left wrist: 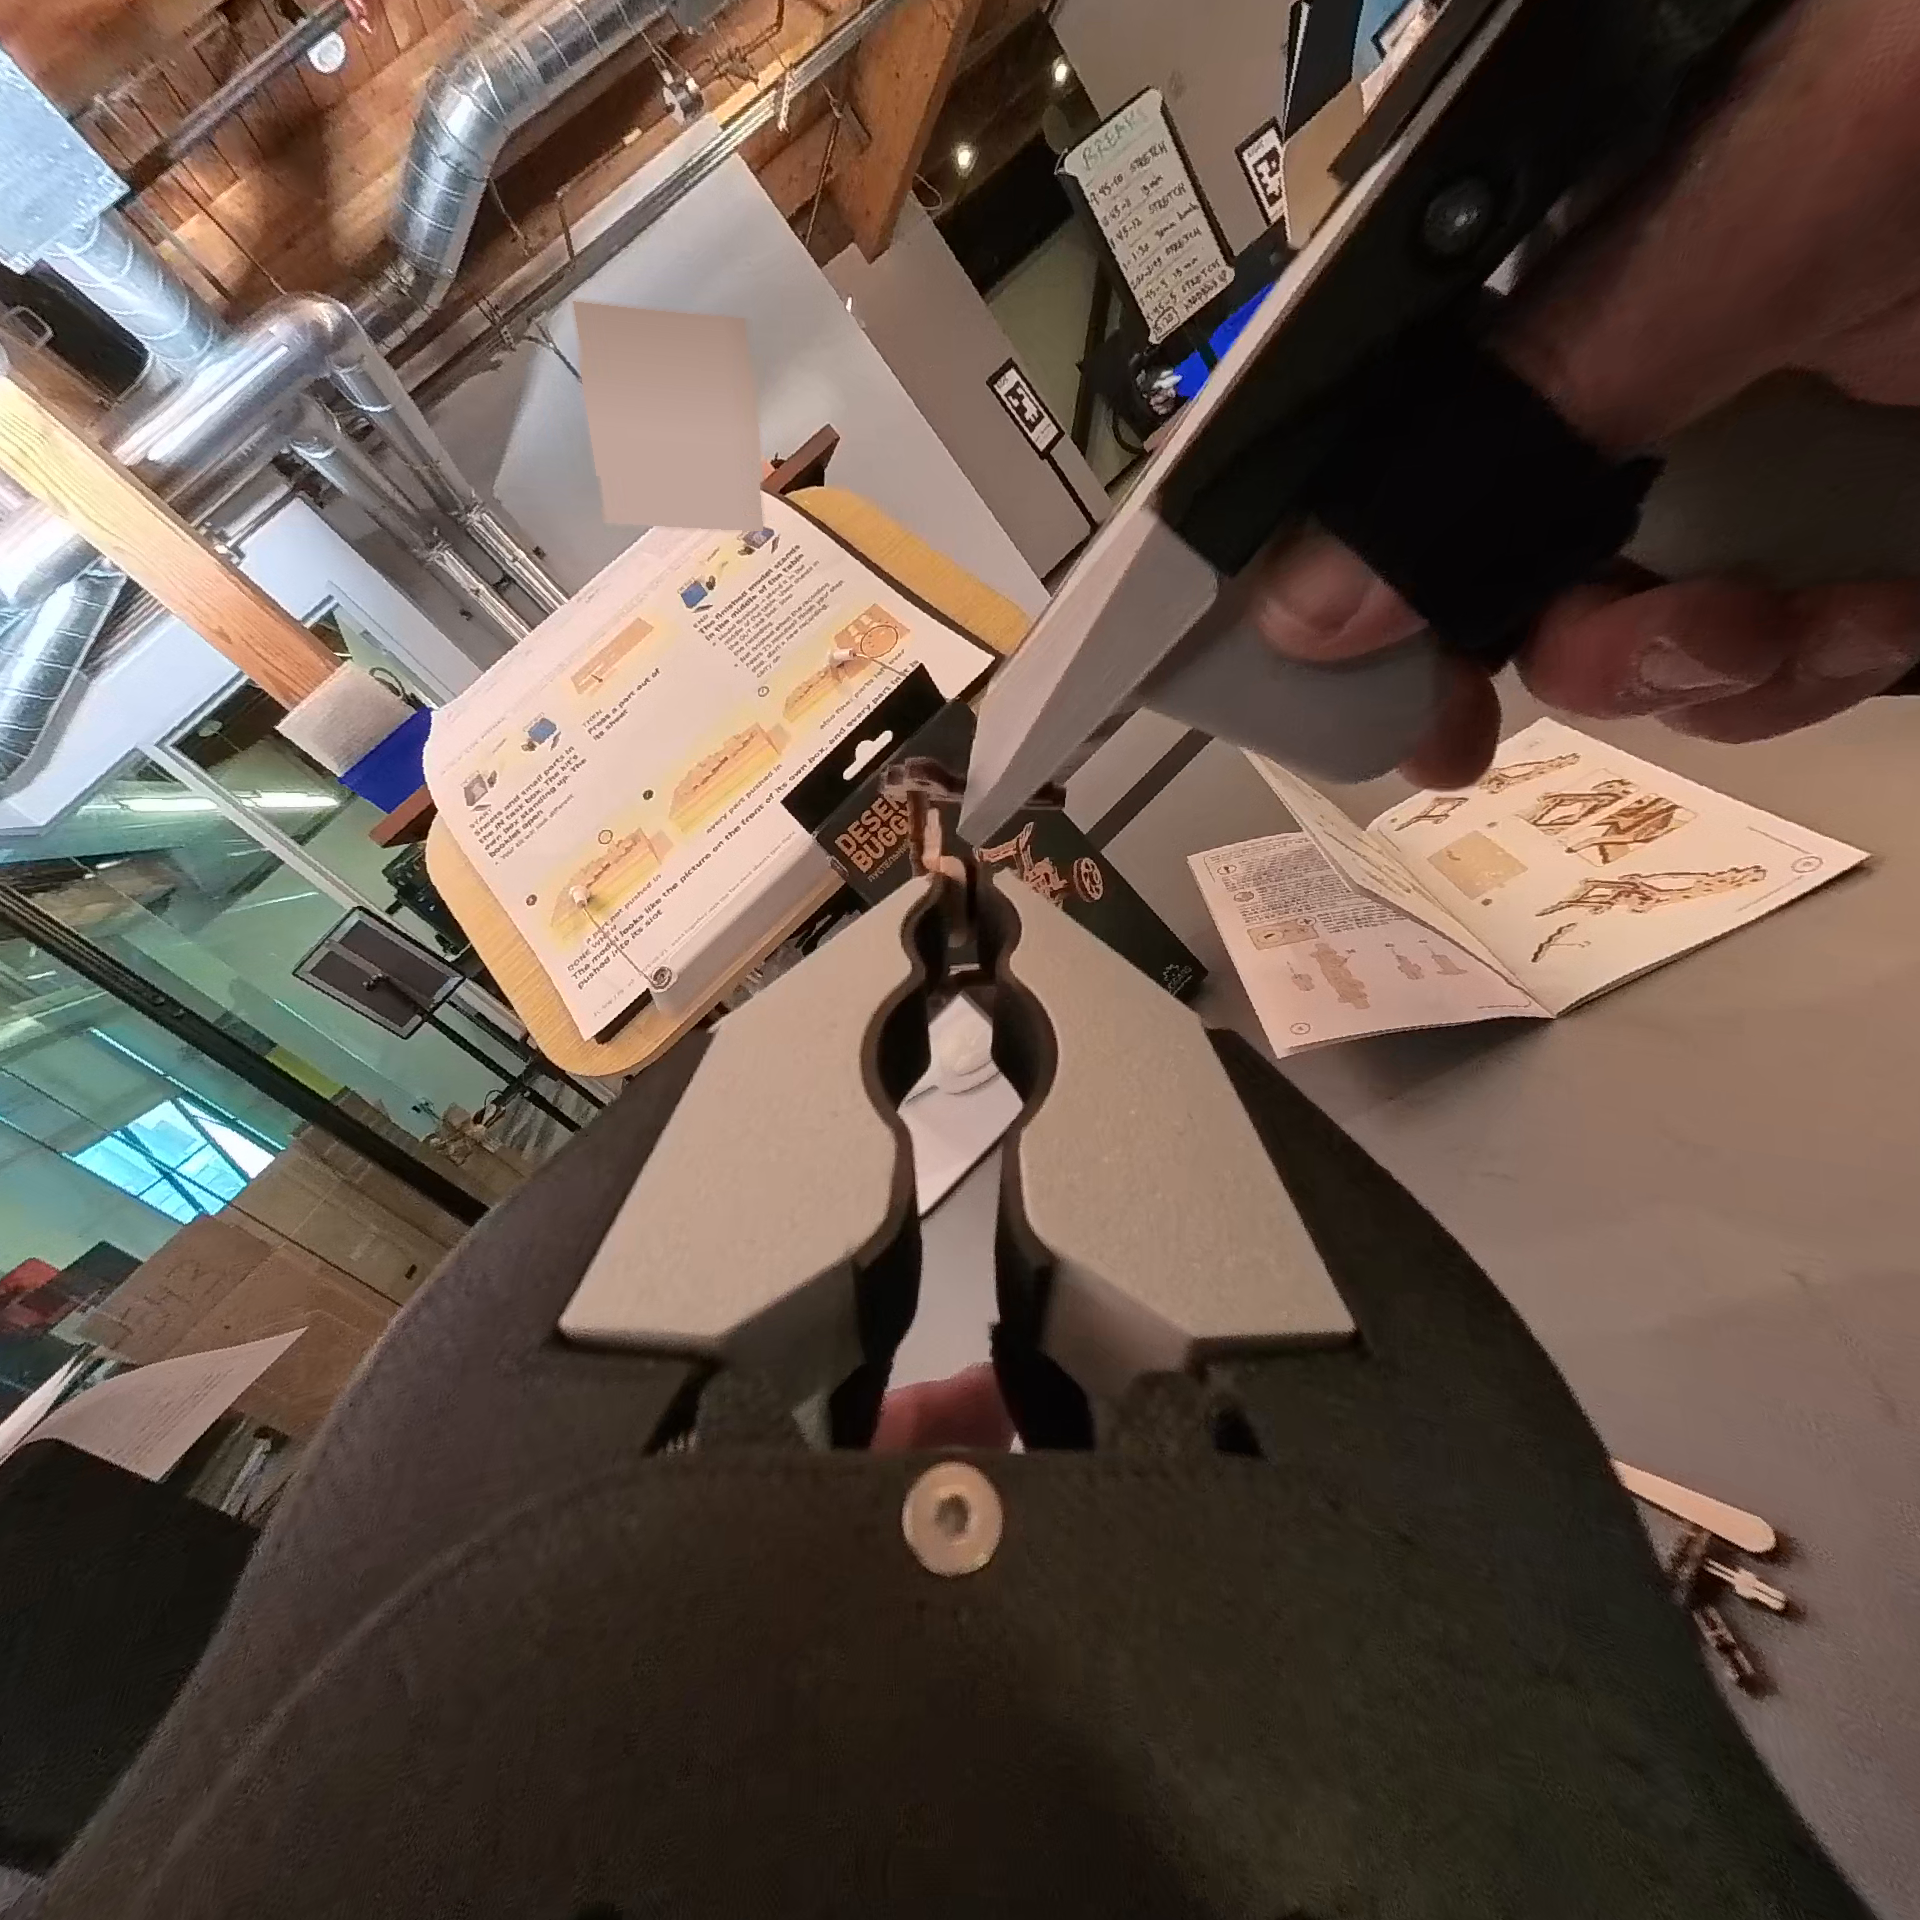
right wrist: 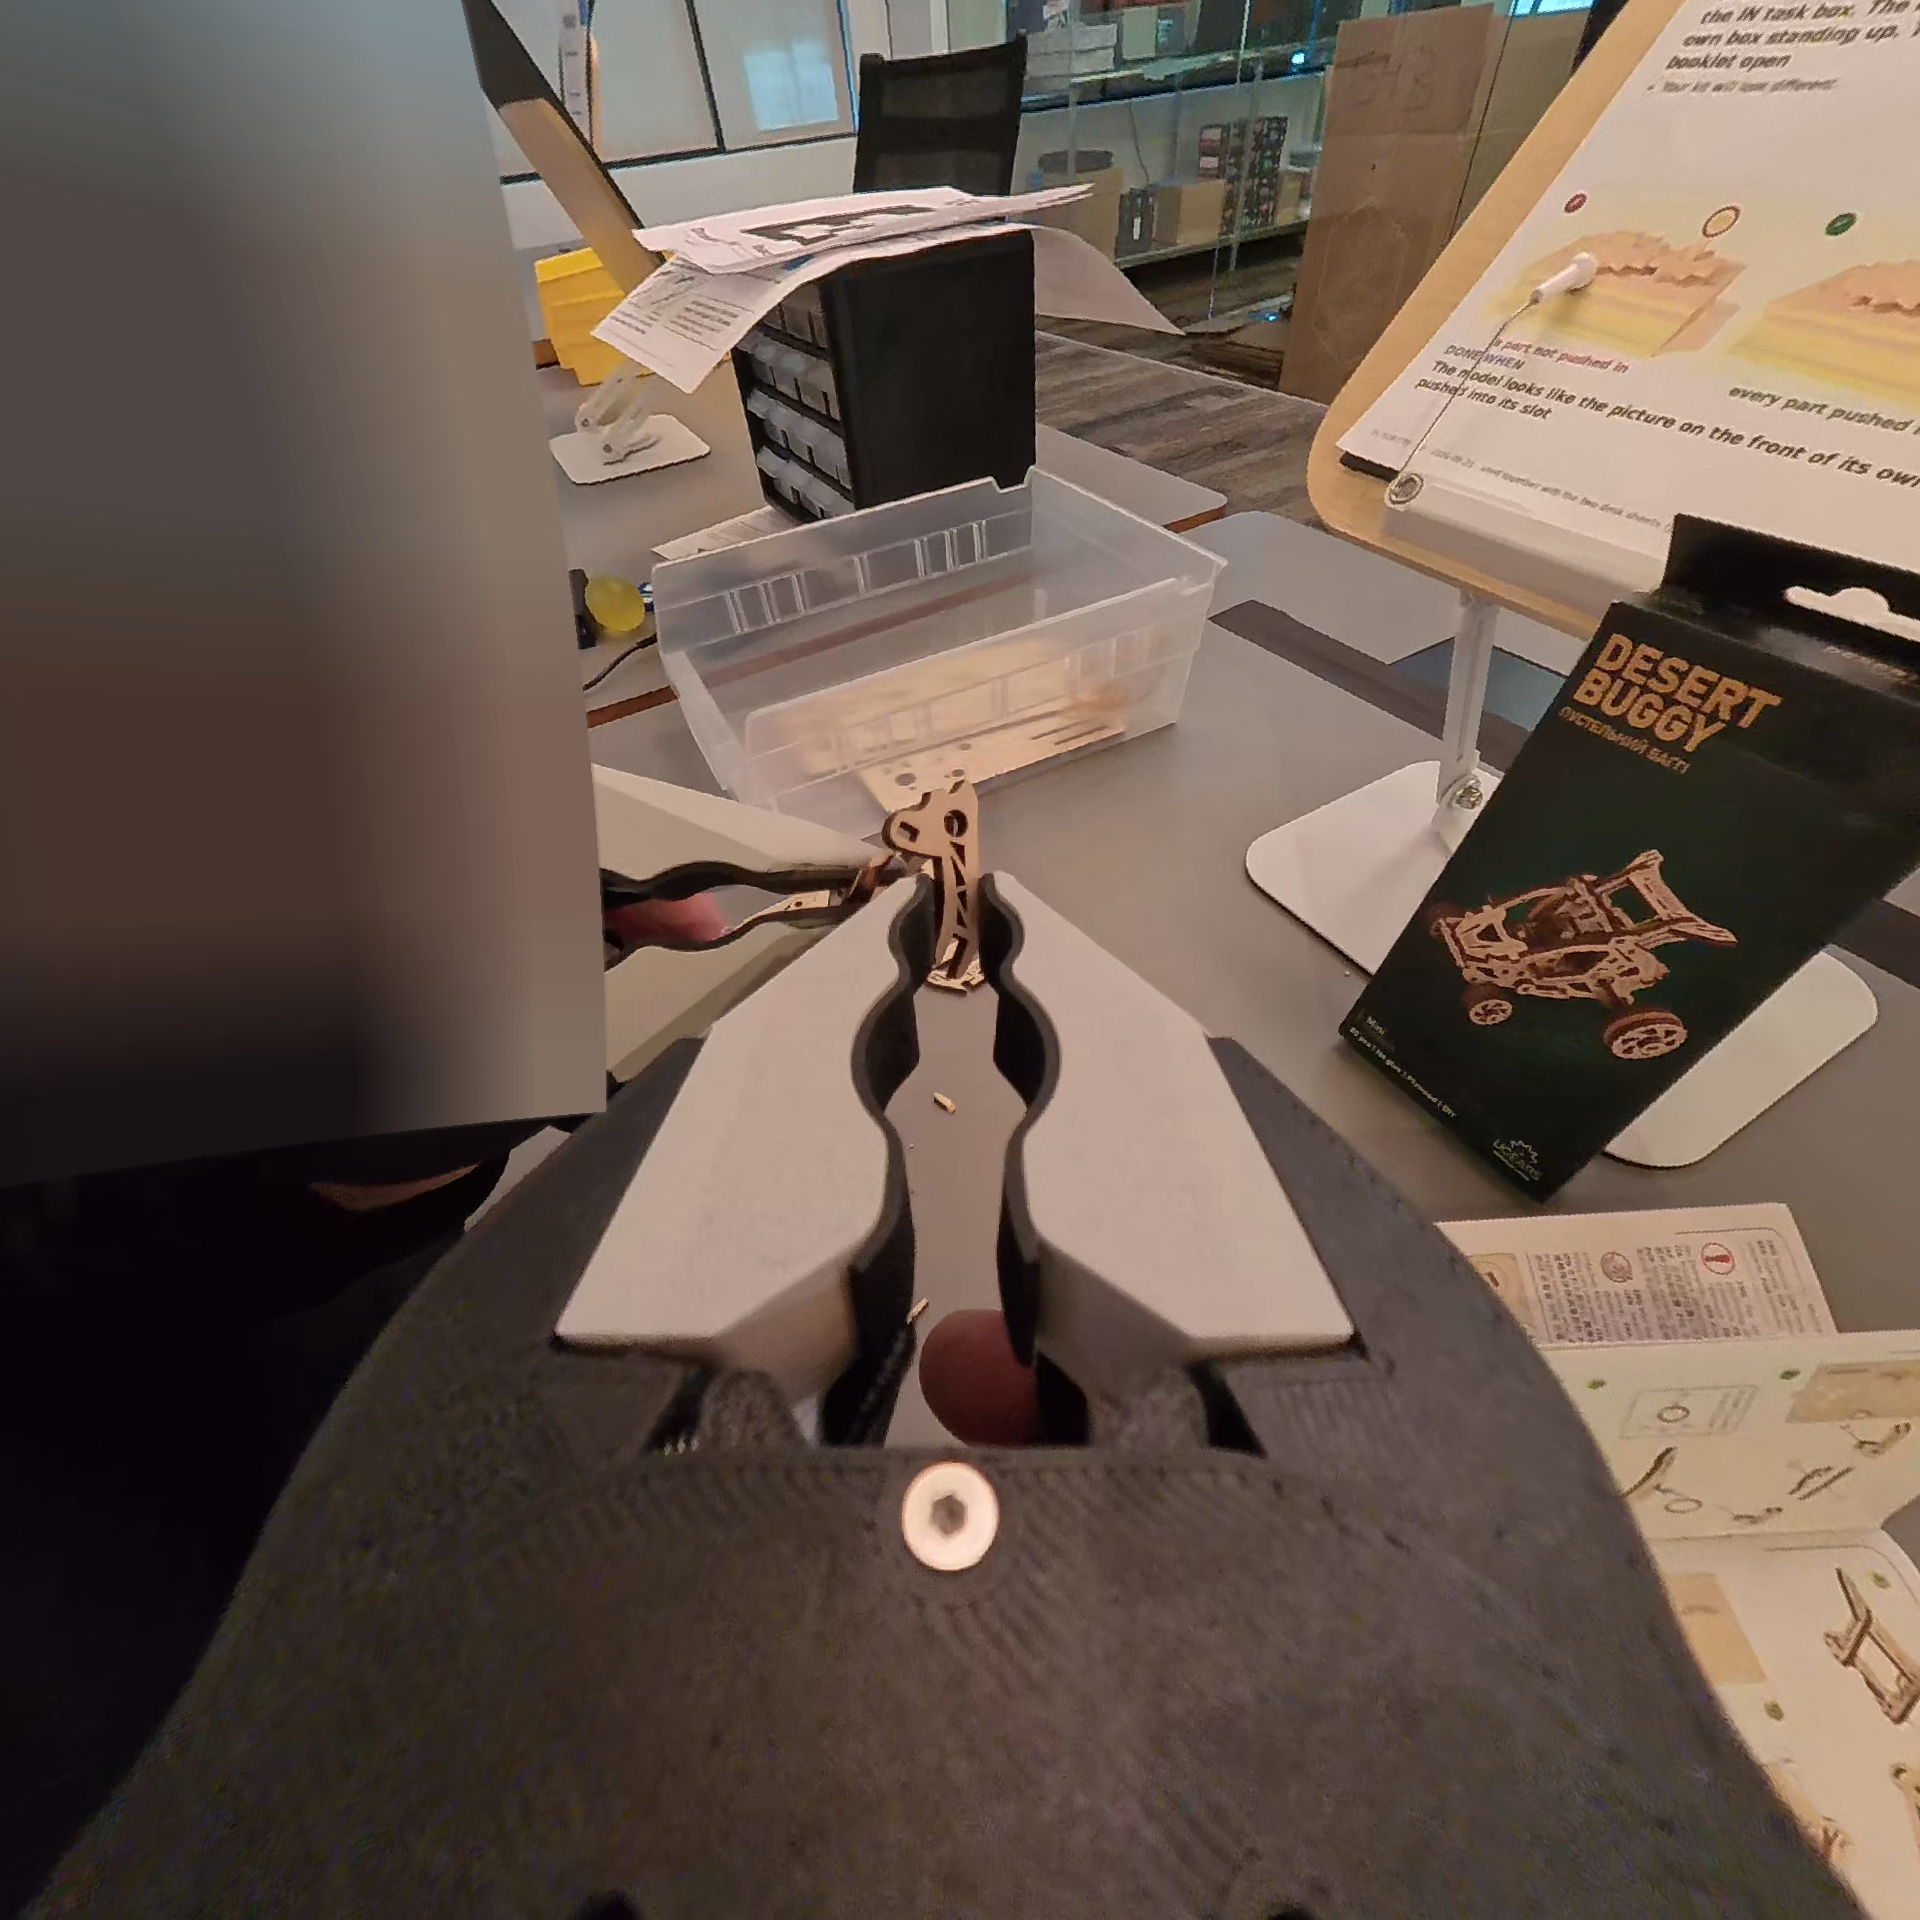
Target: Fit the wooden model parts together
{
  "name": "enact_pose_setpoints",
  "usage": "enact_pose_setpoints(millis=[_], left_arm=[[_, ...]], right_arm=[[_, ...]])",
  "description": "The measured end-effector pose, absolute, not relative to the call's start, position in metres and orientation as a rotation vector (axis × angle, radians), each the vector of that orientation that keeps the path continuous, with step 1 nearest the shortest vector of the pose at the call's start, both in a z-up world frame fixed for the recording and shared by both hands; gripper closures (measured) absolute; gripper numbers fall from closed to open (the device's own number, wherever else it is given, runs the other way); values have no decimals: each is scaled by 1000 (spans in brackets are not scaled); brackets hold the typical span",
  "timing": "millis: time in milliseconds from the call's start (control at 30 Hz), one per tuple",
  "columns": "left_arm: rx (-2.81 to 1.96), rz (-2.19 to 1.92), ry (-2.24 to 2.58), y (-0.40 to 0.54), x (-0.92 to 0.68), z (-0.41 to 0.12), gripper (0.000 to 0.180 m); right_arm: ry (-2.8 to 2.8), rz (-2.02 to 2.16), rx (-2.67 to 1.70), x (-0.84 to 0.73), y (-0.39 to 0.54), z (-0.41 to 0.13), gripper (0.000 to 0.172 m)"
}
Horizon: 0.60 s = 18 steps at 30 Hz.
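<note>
Though pinched, wooden part [right wrist: 951,883] between right tongs [right wrist: 954,902]

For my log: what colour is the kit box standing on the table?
Black kit box with gold artwork; clearest in right wrist view.

Each camera sits just behind its own gripper and looks forward along the two fingers, so the dark housing and grey fingers fill the lower half of both views.

The left wrist view is rolled steeply, with the grey bench [left wrist: 1558,1195] sloping up to the right and ceiling ducts at the upper left. It faces the dark model box [left wrist: 1132,914] and the instruction board [left wrist: 665,769], with the open booklet [left wrist: 1507,894] to the right.

The right wrist view sits nearly level, close above the bench [right wrist: 1195,831], facing a clear tray [right wrist: 935,644].

Both views share the box [right wrist: 1621,883], the board [right wrist: 1662,312], the booklet [right wrist: 1662,1351] and the spot where the two grippers meet.
</note>
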<state>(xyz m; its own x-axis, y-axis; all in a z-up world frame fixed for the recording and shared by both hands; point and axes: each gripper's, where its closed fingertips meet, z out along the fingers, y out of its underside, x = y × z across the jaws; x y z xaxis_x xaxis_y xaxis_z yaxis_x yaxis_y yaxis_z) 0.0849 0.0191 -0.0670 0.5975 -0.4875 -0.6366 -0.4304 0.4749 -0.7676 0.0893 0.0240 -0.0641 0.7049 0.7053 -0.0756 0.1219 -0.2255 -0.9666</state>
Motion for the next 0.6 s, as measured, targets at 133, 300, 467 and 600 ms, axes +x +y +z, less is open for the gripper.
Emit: enact_pose_setpoints(millis=[133,300,467,600], left_arm=[[-1118,-42,987,18,85,-65,179],[-1101,-48,1011,15,87,-66,179],[-1067,-39,1026,12,87,-64,179],[-1043,-34,1042,9,89,-63,179]], right_arm=[[-666,601,-1729,91,24,-63,166],[-759,480,-1693,92,22,-62,166],[-831,446,-1692,93,21,-63,166],[-841,510,-1704,95,19,-63,166]])
